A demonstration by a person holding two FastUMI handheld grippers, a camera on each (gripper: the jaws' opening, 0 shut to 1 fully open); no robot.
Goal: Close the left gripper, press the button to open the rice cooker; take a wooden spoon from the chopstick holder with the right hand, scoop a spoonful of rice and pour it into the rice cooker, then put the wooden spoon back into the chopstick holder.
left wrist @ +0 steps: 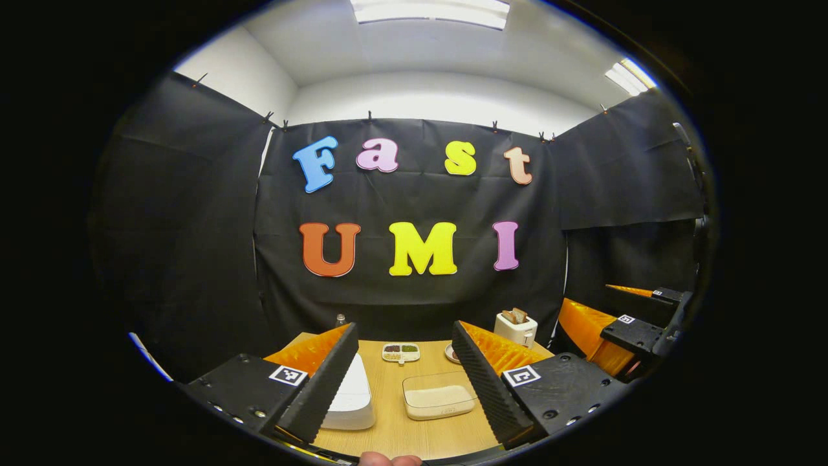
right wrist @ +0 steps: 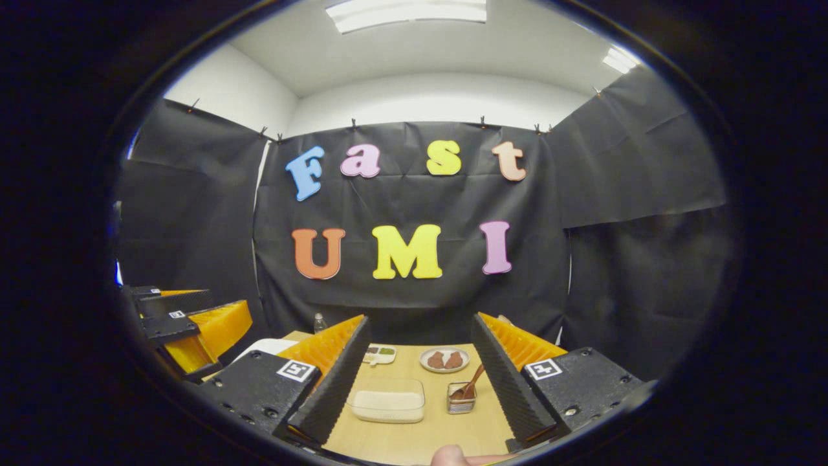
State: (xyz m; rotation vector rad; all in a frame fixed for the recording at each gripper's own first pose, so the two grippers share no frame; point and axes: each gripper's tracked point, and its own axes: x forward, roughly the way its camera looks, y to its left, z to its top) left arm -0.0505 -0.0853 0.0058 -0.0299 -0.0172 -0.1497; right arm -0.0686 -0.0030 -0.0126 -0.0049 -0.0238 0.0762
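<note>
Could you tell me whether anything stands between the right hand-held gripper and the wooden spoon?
Nothing visible does. The right hand-held gripper is open, and the wooden spoon stands in the chopstick holder just ahead, with bare table between them.

Left gripper [left wrist: 404, 372], right gripper [right wrist: 420, 375]: black screwed blocks, square coded tags (one per block), ribbed fingers.
</note>
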